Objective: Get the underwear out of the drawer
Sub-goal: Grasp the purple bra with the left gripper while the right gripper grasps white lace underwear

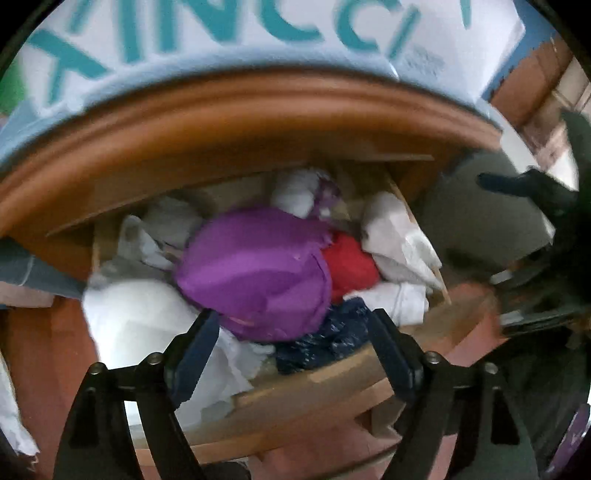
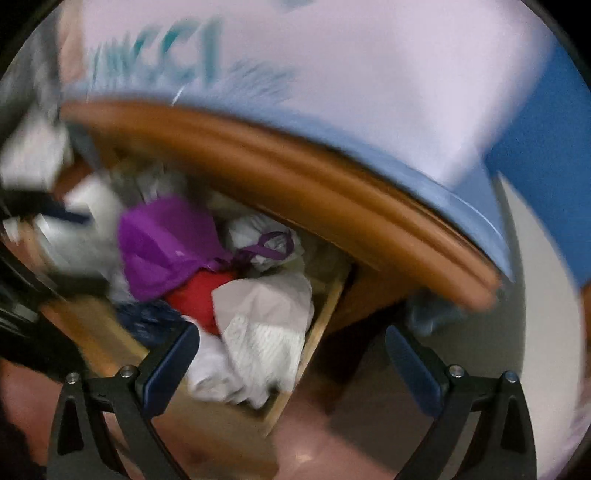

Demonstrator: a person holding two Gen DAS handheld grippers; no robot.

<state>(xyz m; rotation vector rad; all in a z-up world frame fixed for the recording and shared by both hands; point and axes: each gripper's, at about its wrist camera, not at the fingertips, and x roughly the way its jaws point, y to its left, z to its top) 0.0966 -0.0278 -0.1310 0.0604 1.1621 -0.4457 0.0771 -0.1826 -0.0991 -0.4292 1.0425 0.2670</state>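
An open wooden drawer (image 1: 325,387) holds a heap of clothing. A purple garment (image 1: 258,273) lies on top, with a red piece (image 1: 351,266), a dark blue patterned piece (image 1: 328,343) and white pieces (image 1: 136,321) around it. My left gripper (image 1: 291,328) is open and empty, just above the drawer's front edge, its fingers on either side of the purple garment's near edge. In the right wrist view, which is blurred, the same drawer (image 2: 317,314) shows the purple garment (image 2: 166,243), the red piece (image 2: 199,295) and white cloth (image 2: 266,325). My right gripper (image 2: 291,350) is open and empty above the drawer's right end.
The wooden top edge (image 1: 221,122) of the furniture overhangs the drawer. A white and blue cloth with teal letters (image 1: 221,29) lies on it. My right gripper shows as a dark shape (image 1: 532,188) at the right in the left wrist view. A reddish floor (image 2: 325,443) lies below.
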